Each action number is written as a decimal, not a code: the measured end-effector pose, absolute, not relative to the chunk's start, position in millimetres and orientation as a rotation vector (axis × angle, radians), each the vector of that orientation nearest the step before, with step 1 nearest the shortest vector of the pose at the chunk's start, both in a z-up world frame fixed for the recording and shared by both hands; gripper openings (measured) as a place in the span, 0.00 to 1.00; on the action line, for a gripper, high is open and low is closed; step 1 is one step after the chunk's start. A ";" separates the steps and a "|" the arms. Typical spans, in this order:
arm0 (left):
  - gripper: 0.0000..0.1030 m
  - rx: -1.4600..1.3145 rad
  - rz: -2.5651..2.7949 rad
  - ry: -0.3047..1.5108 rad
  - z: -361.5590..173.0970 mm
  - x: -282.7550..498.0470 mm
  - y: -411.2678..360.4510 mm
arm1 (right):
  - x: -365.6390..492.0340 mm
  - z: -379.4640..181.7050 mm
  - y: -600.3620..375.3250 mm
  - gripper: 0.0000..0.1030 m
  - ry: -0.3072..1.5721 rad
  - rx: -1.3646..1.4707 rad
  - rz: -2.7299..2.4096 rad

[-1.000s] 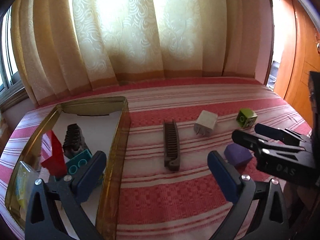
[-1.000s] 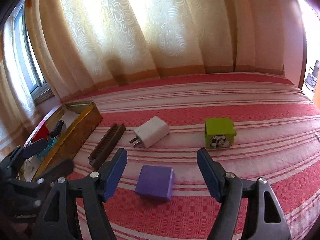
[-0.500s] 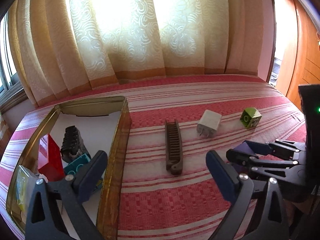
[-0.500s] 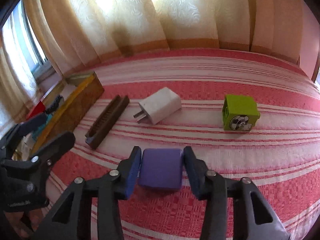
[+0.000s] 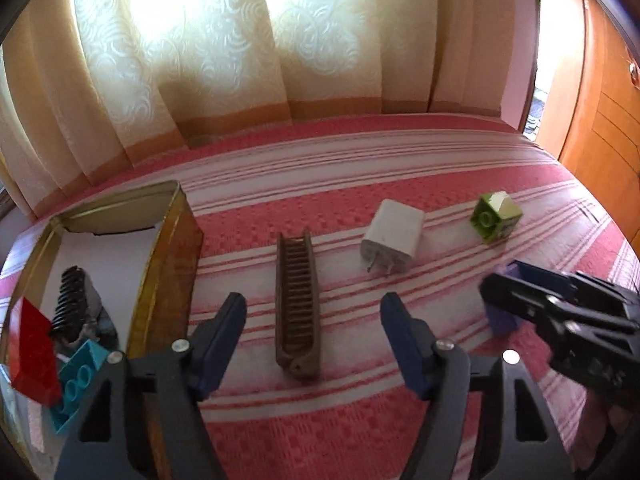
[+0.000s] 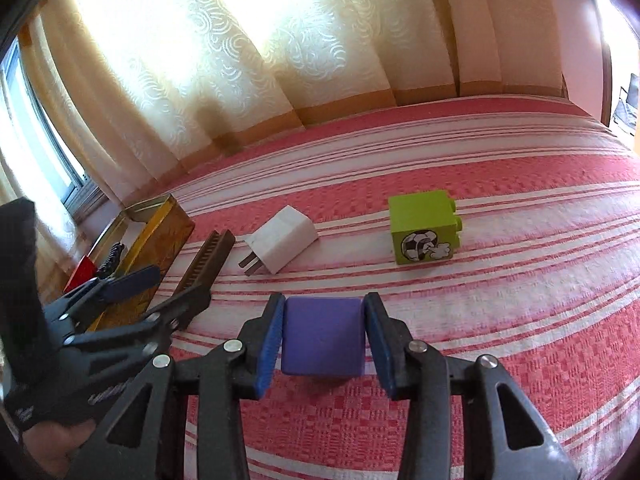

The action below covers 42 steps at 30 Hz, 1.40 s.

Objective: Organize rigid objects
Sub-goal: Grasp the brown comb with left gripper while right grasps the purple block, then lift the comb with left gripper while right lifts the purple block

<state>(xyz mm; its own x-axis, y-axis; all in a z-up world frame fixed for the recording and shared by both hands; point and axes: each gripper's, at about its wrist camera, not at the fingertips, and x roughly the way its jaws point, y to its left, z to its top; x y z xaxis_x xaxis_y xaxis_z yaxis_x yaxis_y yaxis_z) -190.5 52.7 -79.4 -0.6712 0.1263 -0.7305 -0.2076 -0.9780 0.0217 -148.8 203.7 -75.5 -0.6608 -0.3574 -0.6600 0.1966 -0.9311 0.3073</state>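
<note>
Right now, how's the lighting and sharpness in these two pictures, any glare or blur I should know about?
Left wrist view: the backlit curtain blows out white, and the right gripper at the edge is smeared with blur. Right wrist view: same curtain glare; the purple block is sharp; the fisheye bends the striped bedspread.

purple block half hidden behind right claw

The left gripper straddles the near end of a brown comb at six o'clock on the striped bedspread, its jaws just closing but the pads still apart from it. At nine o'clock a gold tin holds a red block, a teal brick and a black clip. A white charger and green cube lie toward two o'clock; at three o'clock the right gripper grips a purple block.
</note>
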 end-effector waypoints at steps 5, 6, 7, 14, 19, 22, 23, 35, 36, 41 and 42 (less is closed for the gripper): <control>0.67 -1.214 2.705 0.144 -87.5 -204.2 52.8 | -147.1 -73.5 198.6 0.42 -0.259 1.084 -2.601; 0.60 -1.223 2.698 0.147 -89.1 -205.4 53.6 | -146.8 -74.2 198.2 0.42 -0.257 1.083 -2.599; 0.56 -1.233 2.689 0.145 -90.5 -206.7 54.2 | -147.2 -74.6 197.9 0.42 -0.256 1.085 -2.597; 0.29 -1.257 2.679 0.120 -92.9 -205.9 52.3 | -151.8 -79.6 194.3 0.42 -0.238 1.126 -2.564; 0.24 -1.256 2.681 0.086 -92.6 -203.4 47.9 | -152.9 -83.7 190.9 0.43 -0.227 1.165 -2.555; 0.24 -1.257 2.682 0.053 -92.4 -201.6 43.2 | -151.2 -83.1 188.5 0.43 -0.202 1.157 -2.562; 0.24 -1.257 2.680 0.044 -92.4 -201.3 42.3 | -151.0 -83.5 187.8 0.43 -0.196 1.161 -2.561; 0.24 -1.255 2.673 0.036 -89.9 -200.0 41.3 | -147.2 -84.5 174.3 0.59 -0.083 1.172 -2.542; 0.24 -1.255 2.673 0.034 -89.9 -199.3 40.8 | -146.4 -84.6 173.4 0.59 -0.073 1.173 -2.543; 0.24 -1.255 2.674 0.037 -89.6 -198.6 41.4 | -142.5 -84.7 179.3 0.59 -0.092 1.171 -2.537; 0.24 -1.255 2.674 0.039 -89.6 -198.2 41.6 | -141.5 -84.7 179.9 0.59 -0.092 1.171 -2.539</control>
<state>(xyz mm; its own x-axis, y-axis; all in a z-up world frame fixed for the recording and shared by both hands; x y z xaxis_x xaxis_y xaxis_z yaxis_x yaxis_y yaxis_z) -198.2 41.6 -89.6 -0.6245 0.1577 -0.7649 -0.1798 -0.9821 -0.0557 -141.5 179.9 -84.7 -0.6009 -0.3331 -0.7266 0.2794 -0.9392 0.1995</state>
